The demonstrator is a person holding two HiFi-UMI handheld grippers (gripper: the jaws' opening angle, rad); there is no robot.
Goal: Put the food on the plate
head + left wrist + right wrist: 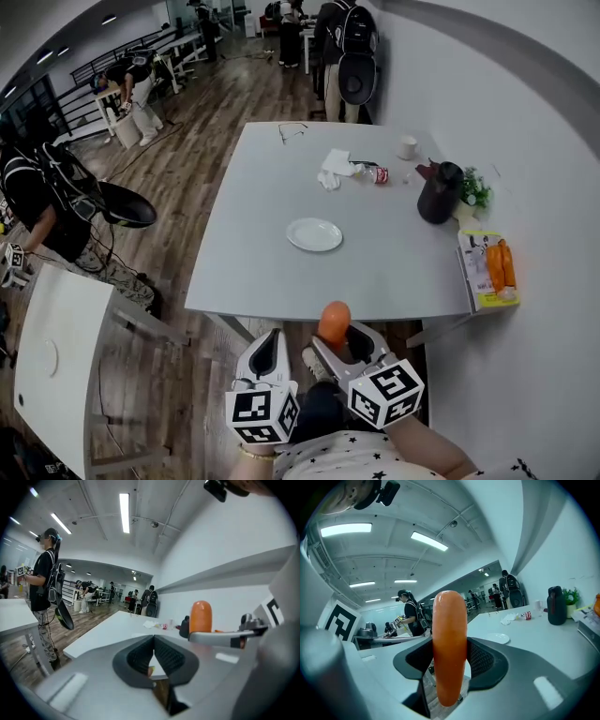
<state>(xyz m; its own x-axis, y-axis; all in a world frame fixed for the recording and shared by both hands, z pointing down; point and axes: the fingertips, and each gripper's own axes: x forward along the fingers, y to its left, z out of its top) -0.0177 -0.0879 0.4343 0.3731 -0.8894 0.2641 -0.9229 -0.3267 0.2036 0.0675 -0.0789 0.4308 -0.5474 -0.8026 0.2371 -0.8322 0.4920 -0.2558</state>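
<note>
An orange sausage (pixel 334 322) stands upright between the jaws of my right gripper (pixel 339 339), which is shut on it just off the near edge of the grey table (pixel 281 272). In the right gripper view the sausage (pixel 450 644) fills the middle, and the white plate (pixel 500 638) lies small beyond it. The white plate (pixel 314 234) is bare, near the table's middle. My left gripper (pixel 270 344) hangs beside the right one, shut with nothing in it; its pads (pixel 165 656) meet in the left gripper view, where the sausage (pixel 201 617) shows at the right.
A black jug (pixel 439 192), a small green plant (pixel 474 190), a white cup (pixel 408 147), a crumpled tissue (pixel 332 170) and a small can (pixel 378 175) stand at the table's far side. A package with orange food (pixel 490 267) lies at the right edge. People stand across the room.
</note>
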